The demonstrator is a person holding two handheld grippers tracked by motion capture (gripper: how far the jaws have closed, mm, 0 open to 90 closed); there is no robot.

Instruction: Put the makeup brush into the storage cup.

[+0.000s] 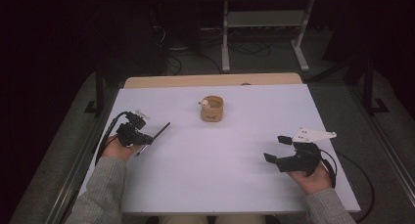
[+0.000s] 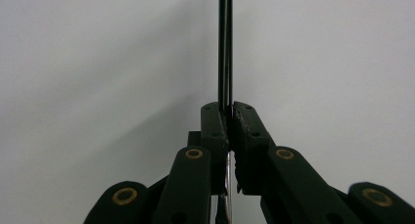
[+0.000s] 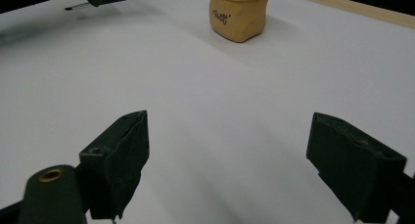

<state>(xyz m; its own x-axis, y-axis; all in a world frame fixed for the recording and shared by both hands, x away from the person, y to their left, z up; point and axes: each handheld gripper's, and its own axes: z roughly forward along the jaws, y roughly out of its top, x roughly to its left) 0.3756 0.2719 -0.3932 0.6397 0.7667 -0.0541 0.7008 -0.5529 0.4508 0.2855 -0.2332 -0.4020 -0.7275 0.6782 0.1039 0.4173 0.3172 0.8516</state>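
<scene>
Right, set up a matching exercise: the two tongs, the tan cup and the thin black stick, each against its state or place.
Things:
1. left tongs
2. right tongs
3. tan cup
4. thin black stick

States or places:
A. standing near the far middle of the white table
B. jaws wide apart, nothing between them
C. clamped between two jaws, pointing away over the table
D. jaws shut on a slim rod

Pairs: 1-D, 2-B, 3-A, 4-C
</scene>
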